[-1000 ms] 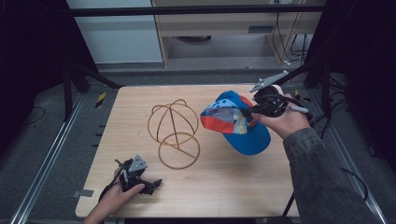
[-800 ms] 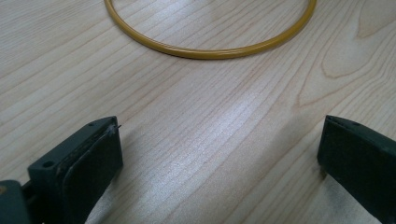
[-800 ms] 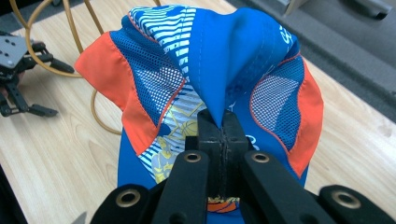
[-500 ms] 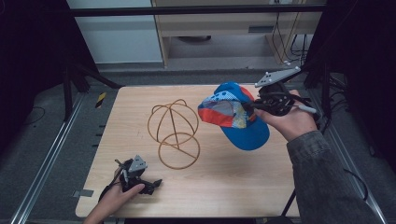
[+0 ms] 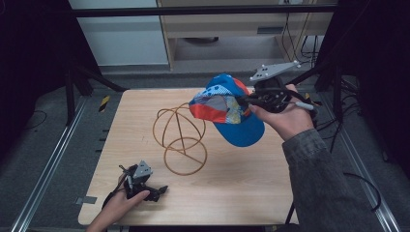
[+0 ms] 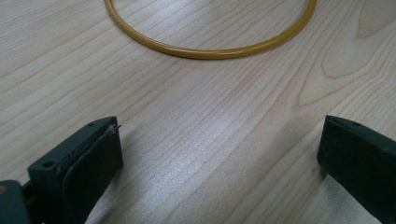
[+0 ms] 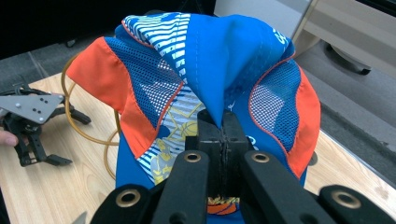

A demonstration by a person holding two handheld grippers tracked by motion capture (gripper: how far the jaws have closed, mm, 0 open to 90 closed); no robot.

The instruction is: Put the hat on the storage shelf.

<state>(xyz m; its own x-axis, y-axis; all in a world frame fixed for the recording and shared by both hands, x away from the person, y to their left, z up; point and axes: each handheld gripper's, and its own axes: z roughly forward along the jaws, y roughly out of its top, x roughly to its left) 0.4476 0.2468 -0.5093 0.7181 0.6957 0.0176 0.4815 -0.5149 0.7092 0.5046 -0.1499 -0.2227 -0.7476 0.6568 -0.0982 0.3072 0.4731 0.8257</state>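
No legible text or labels

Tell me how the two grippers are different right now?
The right gripper is shut, pinching the blue cap's cloth; the left gripper is open with nothing between its jaws. The right one is held up in the air with the cap hanging from it; the left one sits low on the table, near the wire stand. Both have black jaws and a hand holding them.

high: above near edge, looks forward-down on whole worktop [image 5: 241, 193] | left gripper view: low, close over wood, faces stand [image 6: 210, 51] | right gripper view: close behind cap [image 7: 210, 70] | shared: stand
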